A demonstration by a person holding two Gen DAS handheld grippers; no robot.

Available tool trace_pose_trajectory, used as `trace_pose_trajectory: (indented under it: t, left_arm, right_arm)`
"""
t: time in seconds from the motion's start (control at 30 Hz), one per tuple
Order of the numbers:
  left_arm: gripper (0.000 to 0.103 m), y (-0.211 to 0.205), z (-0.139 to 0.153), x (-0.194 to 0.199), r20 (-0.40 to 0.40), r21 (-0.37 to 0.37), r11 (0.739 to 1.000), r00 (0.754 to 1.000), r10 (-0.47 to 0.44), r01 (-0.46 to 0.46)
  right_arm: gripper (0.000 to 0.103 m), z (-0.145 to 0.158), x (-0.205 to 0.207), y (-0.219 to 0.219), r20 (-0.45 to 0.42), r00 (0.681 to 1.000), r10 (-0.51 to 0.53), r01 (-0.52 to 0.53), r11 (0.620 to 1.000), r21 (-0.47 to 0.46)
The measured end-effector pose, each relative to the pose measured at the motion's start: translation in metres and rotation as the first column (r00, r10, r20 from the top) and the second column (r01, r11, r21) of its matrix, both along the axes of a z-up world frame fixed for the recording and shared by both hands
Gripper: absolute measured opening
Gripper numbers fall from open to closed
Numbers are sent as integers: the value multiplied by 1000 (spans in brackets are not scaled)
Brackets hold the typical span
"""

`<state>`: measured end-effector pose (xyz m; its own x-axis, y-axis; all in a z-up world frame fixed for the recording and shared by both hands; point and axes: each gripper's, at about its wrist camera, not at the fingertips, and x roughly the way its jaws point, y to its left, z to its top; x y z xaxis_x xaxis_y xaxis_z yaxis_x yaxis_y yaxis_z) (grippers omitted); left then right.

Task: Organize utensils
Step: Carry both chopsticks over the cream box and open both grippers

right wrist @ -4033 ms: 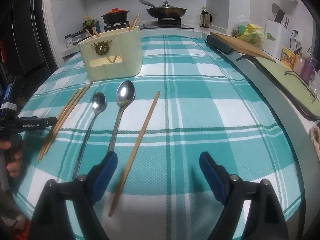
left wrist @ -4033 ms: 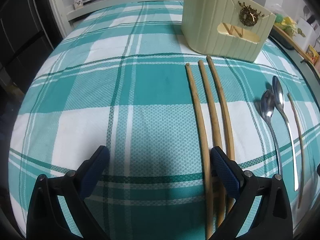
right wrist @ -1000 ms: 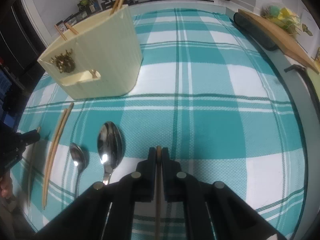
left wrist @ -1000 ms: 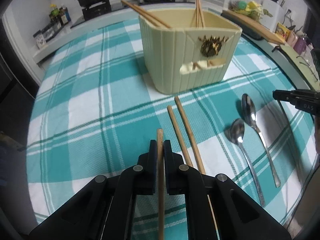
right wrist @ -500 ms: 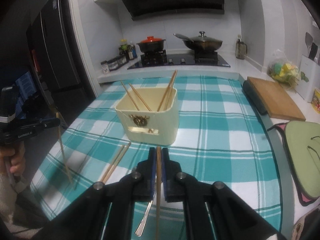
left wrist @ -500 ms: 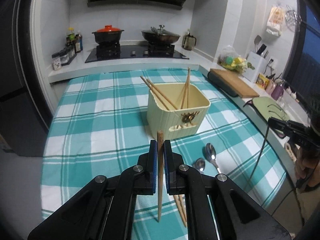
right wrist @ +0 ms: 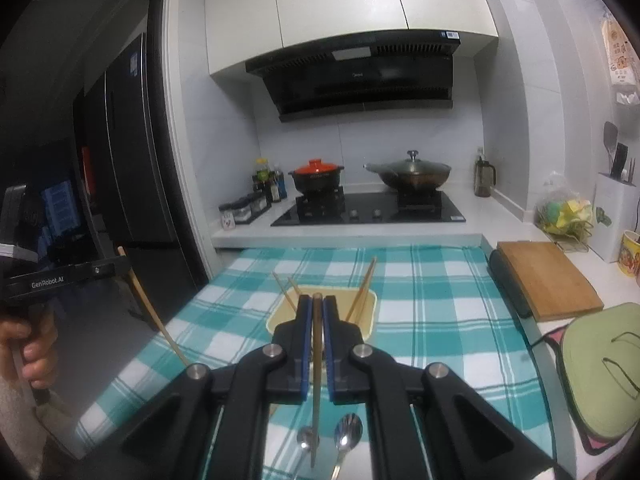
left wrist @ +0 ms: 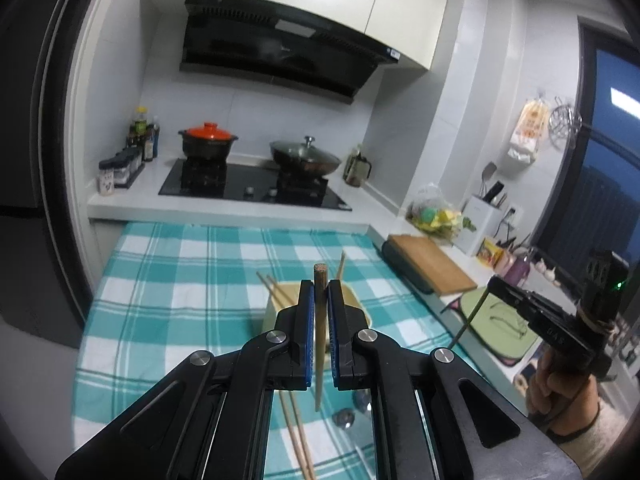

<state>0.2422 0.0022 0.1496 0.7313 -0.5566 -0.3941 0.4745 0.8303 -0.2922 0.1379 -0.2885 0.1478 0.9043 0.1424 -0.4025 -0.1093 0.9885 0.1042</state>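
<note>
My left gripper [left wrist: 320, 285] is shut on a wooden chopstick [left wrist: 319, 360] that hangs point down, high above the checked table. My right gripper [right wrist: 316, 304] is shut on another chopstick [right wrist: 316, 400], also hanging down. The cream utensil holder [left wrist: 360, 308] [right wrist: 370, 312] stands below both grippers, with several chopsticks leaning in it. Two chopsticks [left wrist: 298, 436] lie on the cloth in the left wrist view. Two metal spoons [right wrist: 346, 438] lie on the cloth near the front. Each view shows the other gripper at its side: the right one [left wrist: 486, 286], the left one [right wrist: 118, 268].
The teal checked cloth [right wrist: 440, 320] covers the table. Behind it is a stove with a red-lidded pot [right wrist: 318, 178] and a wok [right wrist: 412, 174]. A wooden board [right wrist: 548, 276] and a green mat [right wrist: 600, 364] lie on the right counter. A dark fridge [right wrist: 120, 200] stands left.
Both grippers have risen and tilted up with their chopsticks, from the cloth to high above the holder. Four seconds ago both were open over the lying utensils.
</note>
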Motion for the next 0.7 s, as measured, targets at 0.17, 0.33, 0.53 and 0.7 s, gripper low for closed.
trace_pose_trajectory:
  t: [0.17, 0.33, 0.53, 0.7]
  left_arm:
    - [5, -9, 43, 28, 100, -41, 998, 994, 48, -44]
    - [5, -31, 40, 79, 85, -47, 994, 991, 105, -101]
    - [5, -61, -11, 135, -31, -14, 992, 992, 125, -125]
    - [5, -80, -64, 164, -157, 33, 993, 980, 119, -115]
  right_arm:
    - [5, 52, 33, 8, 108, 994, 5, -3, 1000, -12]
    - [5, 73, 81, 15, 162, 987, -4, 11, 999, -38]
    - [5, 44, 139, 14, 171, 985, -16, 26, 998, -57]
    - [5, -5, 193, 6, 10, 1000, -23, 24, 999, -26]
